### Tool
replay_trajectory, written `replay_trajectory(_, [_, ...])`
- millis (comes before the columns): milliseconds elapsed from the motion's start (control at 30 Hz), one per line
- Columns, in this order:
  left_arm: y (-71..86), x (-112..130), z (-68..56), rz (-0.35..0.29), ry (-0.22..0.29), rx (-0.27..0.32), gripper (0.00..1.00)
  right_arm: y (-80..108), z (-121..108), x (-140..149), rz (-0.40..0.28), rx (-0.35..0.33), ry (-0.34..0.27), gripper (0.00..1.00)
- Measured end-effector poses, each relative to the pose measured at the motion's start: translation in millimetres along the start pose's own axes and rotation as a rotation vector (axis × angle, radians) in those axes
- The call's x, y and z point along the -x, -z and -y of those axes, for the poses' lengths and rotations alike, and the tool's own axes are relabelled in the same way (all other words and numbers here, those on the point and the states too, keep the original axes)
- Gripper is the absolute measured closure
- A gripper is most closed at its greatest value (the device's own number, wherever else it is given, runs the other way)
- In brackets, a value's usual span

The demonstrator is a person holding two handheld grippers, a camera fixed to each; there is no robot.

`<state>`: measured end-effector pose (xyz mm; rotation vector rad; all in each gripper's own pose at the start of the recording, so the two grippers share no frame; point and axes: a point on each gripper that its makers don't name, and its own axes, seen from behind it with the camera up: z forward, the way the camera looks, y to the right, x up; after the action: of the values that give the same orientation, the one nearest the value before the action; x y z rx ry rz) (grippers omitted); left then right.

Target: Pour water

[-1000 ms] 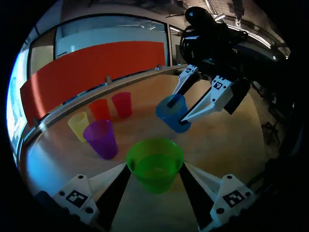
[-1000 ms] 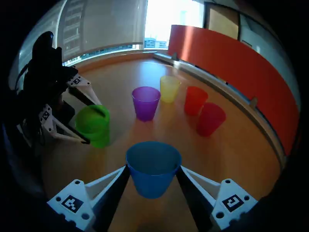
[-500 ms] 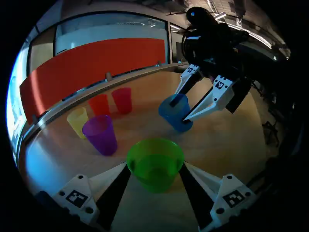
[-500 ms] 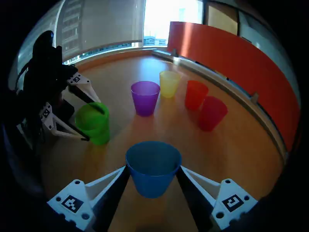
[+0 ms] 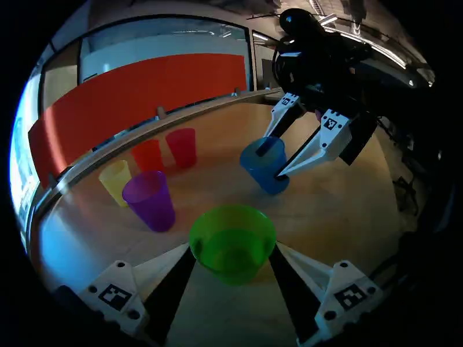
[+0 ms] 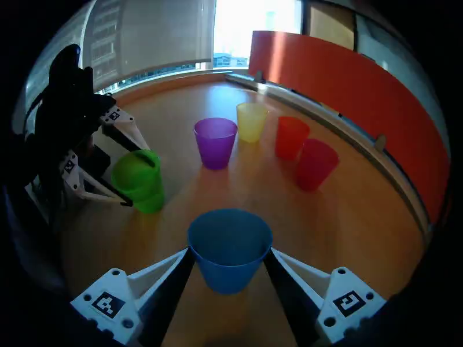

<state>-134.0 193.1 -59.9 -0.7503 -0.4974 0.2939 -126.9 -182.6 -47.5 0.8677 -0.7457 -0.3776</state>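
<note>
- Jaws of the left gripper (image 5: 232, 250) stand part-way open, both fingers pressed on the sides of the green cup (image 5: 232, 237); the cup is upright at 6 o'clock in the left gripper view; a darker level shows inside it, perhaps water, though I cannot tell for sure.
- Right gripper (image 6: 229, 254): jaws likewise spread to cup width and clamped on the blue cup (image 6: 230, 246), at 6 o'clock in the right gripper view; its inside looks dark, contents unclear.
- From the left gripper view, the blue cup and right gripper sit at 1 o'clock, well apart from the green cup; from the right gripper view, the green cup and left gripper sit at 10 o'clock.
- Four loose cups stand on the table (image 5: 341, 202), apart from both held ones: purple cup (image 5: 149, 199) nearest, yellow cup (image 5: 114, 180) just beside it, orange cup (image 5: 148, 156) and red cup (image 5: 181, 147) side by side farther back — at 10 to 11 o'clock in the left gripper view, 12 to 1 o'clock in the right gripper view.
- Panel (image 5: 133, 87), orange, runs behind the table's far edge; window (image 6: 254, 29) bright at 12 o'clock in the right gripper view.
</note>
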Motion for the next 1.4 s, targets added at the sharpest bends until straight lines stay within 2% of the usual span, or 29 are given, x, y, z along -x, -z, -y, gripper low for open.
replay_trajectory(600, [2.7,3.5,1.4,0.03,-0.011,-0.002,0.15,7.0,4.8,17.3,0.031,-0.001,0.012,0.1])
replay_trajectory(1000, [3.7,6.3,3.9,0.056,0.013,0.003,0.14,9.8,1.8,16.6,0.02,0.014,0.006,0.0])
replay_trajectory(1133, [4.4,7.8,1.7,0.07,0.012,0.014,0.1,11.4,1.0,18.3,0.021,0.02,0.005,0.0])
replay_trajectory(1400, [9.8,12.8,1.1,0.094,0.002,0.016,0.08,19.8,-0.1,23.5,0.021,0.032,0.0,0.0])
